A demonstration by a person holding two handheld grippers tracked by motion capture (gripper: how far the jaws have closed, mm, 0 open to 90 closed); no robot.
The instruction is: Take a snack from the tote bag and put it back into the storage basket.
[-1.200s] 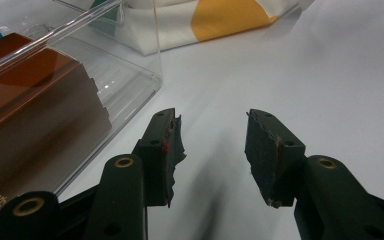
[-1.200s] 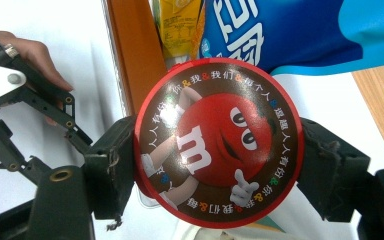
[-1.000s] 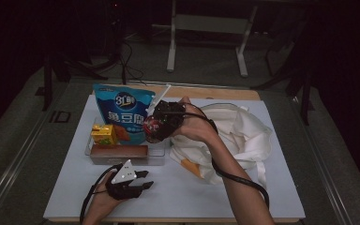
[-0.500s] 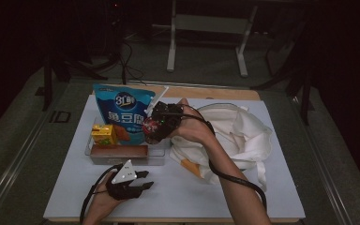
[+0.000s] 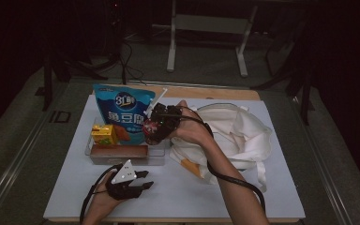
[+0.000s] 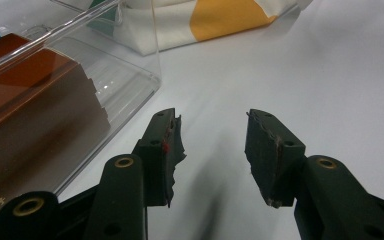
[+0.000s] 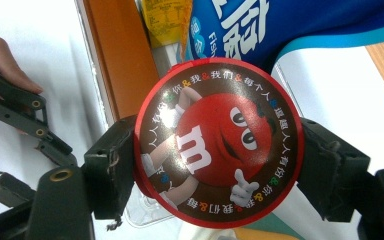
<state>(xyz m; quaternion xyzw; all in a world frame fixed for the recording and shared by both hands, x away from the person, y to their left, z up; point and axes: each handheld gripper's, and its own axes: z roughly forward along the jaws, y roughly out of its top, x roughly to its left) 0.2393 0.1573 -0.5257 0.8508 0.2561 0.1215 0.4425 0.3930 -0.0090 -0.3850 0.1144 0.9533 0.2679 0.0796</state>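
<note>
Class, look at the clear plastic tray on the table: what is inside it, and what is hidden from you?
Inside the clear tray lie a long brown box, a yellow carton and the blue snack bag. The right claw, holding a round candy tin, covers the tray's right part.

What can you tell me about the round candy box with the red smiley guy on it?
The round candy box has a red rim and a brown face showing a red cartoon candy with white gloves, a white "m" and a ring of coloured characters. It looks glossy. The right gripper clamps it by its edges, one jaw on each side, holding it above the clear tray, in front of the blue bag. Nothing else appears to touch it.
</note>
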